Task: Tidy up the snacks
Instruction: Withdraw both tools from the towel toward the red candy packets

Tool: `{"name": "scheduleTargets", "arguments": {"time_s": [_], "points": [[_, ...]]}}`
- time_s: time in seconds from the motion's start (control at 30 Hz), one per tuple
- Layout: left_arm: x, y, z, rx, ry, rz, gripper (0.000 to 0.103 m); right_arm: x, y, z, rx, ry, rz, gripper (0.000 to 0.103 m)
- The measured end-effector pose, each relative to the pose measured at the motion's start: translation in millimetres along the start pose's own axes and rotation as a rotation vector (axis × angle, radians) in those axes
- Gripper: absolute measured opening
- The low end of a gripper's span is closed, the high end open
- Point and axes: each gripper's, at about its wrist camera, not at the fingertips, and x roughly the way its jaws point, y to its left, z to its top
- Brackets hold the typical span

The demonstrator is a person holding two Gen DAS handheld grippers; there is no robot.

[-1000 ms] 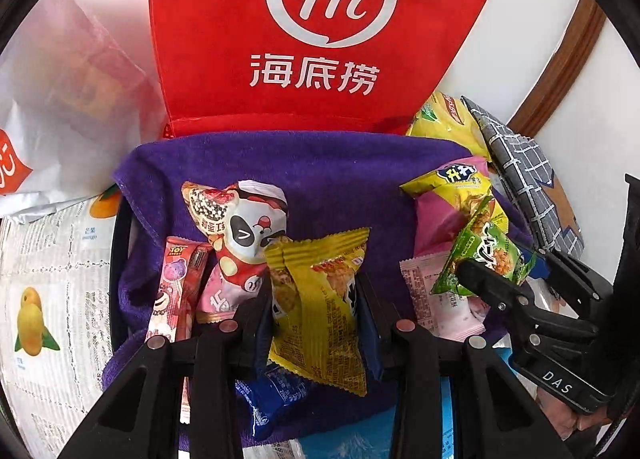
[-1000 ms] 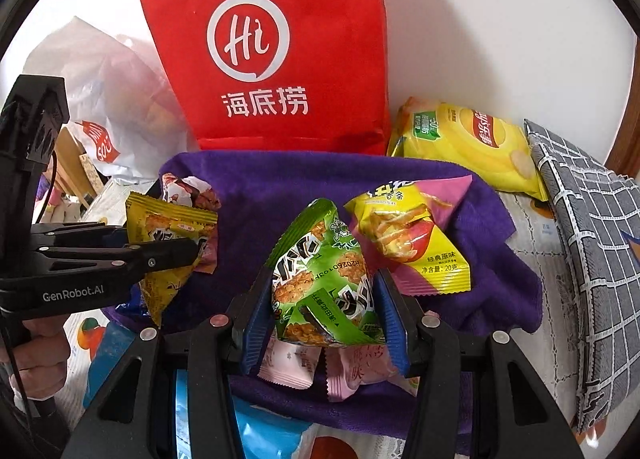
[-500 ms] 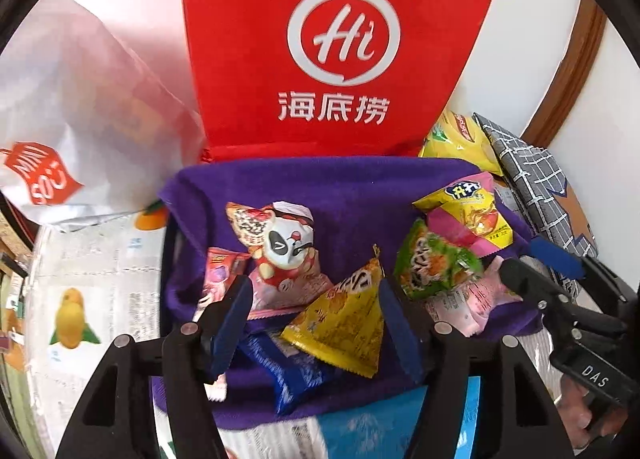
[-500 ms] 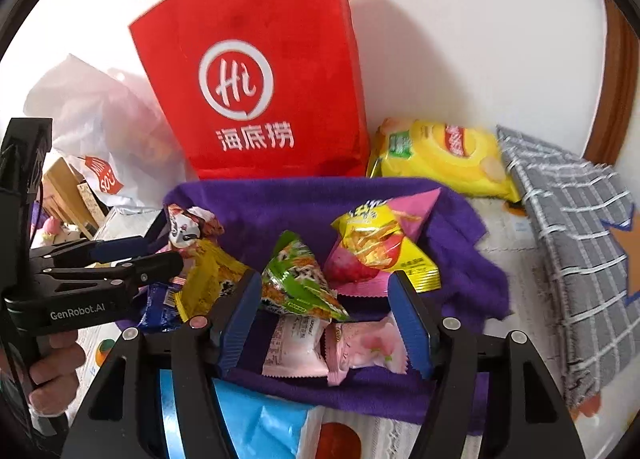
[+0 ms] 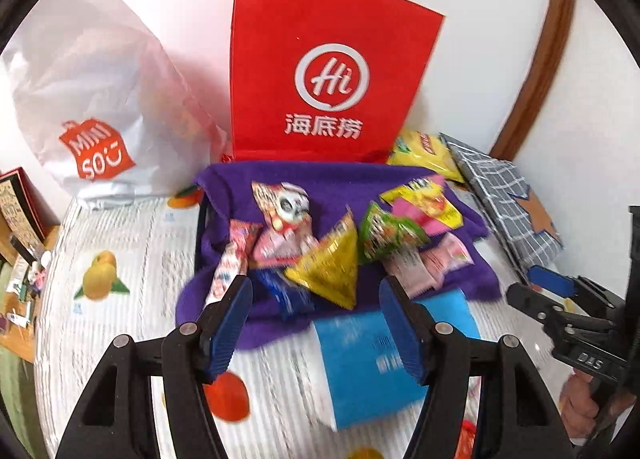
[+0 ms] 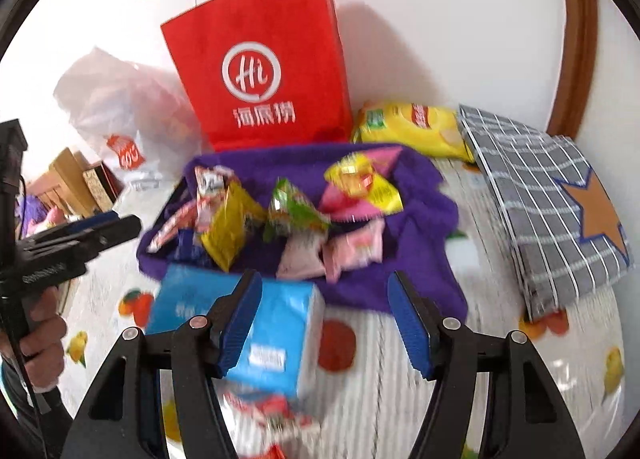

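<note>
While both grippers hang back from the pile, we see what changed: a second ago the left gripper [image 5: 316, 307] was clamped on the yellow packet [image 5: 330, 265] and the right gripper [image 6: 325, 301] on the green packet [image 6: 294, 209]. Both sets of fingers have spread, nothing sits between them, and both packets lie dropped on the purple towel [image 5: 236, 187], out ahead of the fingertips.

We read that as two more snacks delivered. The pile is gathering on the towel, and both grippers are free for the next pick.

Nearest our left fingers, the yellow packet is a puffed, crinkly foil pillow lying on a corner, so it looks almost triangular. Just right of it, the green packet is the same glossy film. Further ahead lie the panda-print pouch [image 5: 286, 211] and a yellow-and-pink bag [image 5: 426, 201], with soft pink sachets [image 6: 352, 247] closer to the right fingers. A slim red-and-white stick pack [image 5: 230, 263] runs past the left finger [image 5: 228, 325].

Directly under the right fingers sits the boxy blue pack [image 6: 276, 323], on a fruit-printed cover. Beyond the towel, the stiff red paper bag [image 6: 260, 59] stands upright, with a big yellow chip bag [image 6: 412, 131] to its right, still off the towel and perhaps next.
</note>
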Motion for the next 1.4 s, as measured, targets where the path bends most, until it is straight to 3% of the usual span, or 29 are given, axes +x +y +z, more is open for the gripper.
{"name": "scheduleTargets", "arguments": {"time_s": [0.27,0.4,0.5,0.6,0.83,1.0,1.07,1.17,1.27,1.4], "points": [[-20.5,-0.2,-45.5,-0.024,0.043,-0.015,0.064,-26.3,1.3,-36.4,-0.005,0.002,-0.062,0.067],[-28.3,0.8,-65.3,-0.024,0.045,0.061,0.064,-44.4,1.3,-51.3,0.013,-0.028,-0.062,0.081],[-36.7,4.6,-77.9,-0.047,0.074,0.092,0.076,-59.9,0.9,-62.9,0.007,-0.085,-0.044,0.082],[-48.3,10.1,-88.2,-0.081,0.063,0.108,0.080,-73.4,-1.7,-72.8,0.012,-0.128,-0.015,0.082],[-73.6,22.7,-106.8,-0.096,-0.003,0.088,0.080,-93.2,-4.2,-89.8,0.000,-0.175,-0.059,0.082],[-78.6,32.3,-124.4,-0.138,0.004,0.023,0.078,-88.0,-9.2,-106.0,0.061,-0.162,-0.038,0.082],[-78.4,33.0,-128.6,-0.121,-0.005,0.039,0.078,-81.6,-10.5,-115.0,0.091,-0.160,0.007,0.082],[-77.0,35.6,-133.5,-0.105,-0.012,0.096,0.078,-66.0,-4.0,-124.6,0.077,-0.099,0.004,0.082],[-72.5,43.3,-136.7,-0.139,0.005,0.056,0.078,-54.4,7.1,-132.9,0.031,-0.073,0.013,0.081],[-62.3,44.9,-139.8,-0.143,0.025,0.048,0.078,-38.0,20.2,-142.4,0.005,-0.038,0.023,0.071]]}}
